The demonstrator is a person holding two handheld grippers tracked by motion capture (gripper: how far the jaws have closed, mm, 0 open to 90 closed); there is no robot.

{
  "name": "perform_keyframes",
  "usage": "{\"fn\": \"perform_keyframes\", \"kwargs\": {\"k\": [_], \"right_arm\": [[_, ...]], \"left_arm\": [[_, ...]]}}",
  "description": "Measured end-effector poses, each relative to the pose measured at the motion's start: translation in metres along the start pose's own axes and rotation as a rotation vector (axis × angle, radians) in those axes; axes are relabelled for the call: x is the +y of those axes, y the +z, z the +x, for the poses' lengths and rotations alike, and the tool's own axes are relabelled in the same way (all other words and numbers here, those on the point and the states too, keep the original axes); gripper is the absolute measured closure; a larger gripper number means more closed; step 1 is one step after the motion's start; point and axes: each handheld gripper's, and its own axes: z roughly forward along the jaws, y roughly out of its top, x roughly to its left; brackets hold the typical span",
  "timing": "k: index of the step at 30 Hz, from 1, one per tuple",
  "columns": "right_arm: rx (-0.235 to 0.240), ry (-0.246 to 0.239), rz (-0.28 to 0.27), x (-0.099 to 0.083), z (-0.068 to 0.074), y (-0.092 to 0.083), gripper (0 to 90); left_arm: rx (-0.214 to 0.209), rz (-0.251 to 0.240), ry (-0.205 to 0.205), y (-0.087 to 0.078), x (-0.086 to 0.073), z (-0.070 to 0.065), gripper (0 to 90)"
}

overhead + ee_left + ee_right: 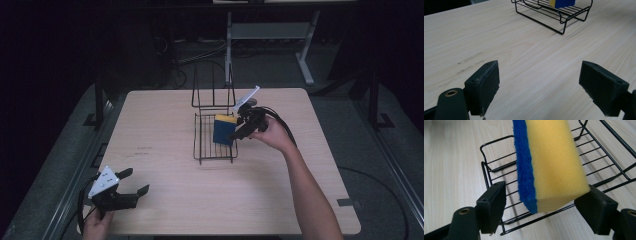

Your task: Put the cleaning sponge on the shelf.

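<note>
- While the left gripper (131, 188) is held low at the near left corner of the table (160, 145), its jaws are spread wide with nothing between them.
- The sponge (224, 129) is seen standing on edge in the wire rack (202, 145), well right of it.
- The right gripper (243, 131) is much nearer; its jaws are parted, with one touching the yellow face while a gap is left on the blue side.

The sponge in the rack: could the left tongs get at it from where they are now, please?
Probably yes. The left tongs are open, hold nothing, and bare table lies between them and the rack. But the right tongs already straddle the sponge, so they would crowd it.
</note>
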Motion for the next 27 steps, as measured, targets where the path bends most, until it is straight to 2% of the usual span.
{"fn": "perform_keyframes", "kwargs": {"k": [27], "right_arm": [[-0.026, 0.037, -0.01, -0.018, 0.003, -0.016, 20.5]], "left_arm": [[0.004, 0.004, 0.002, -0.001, -0.001, -0.001, 16.2]]}}
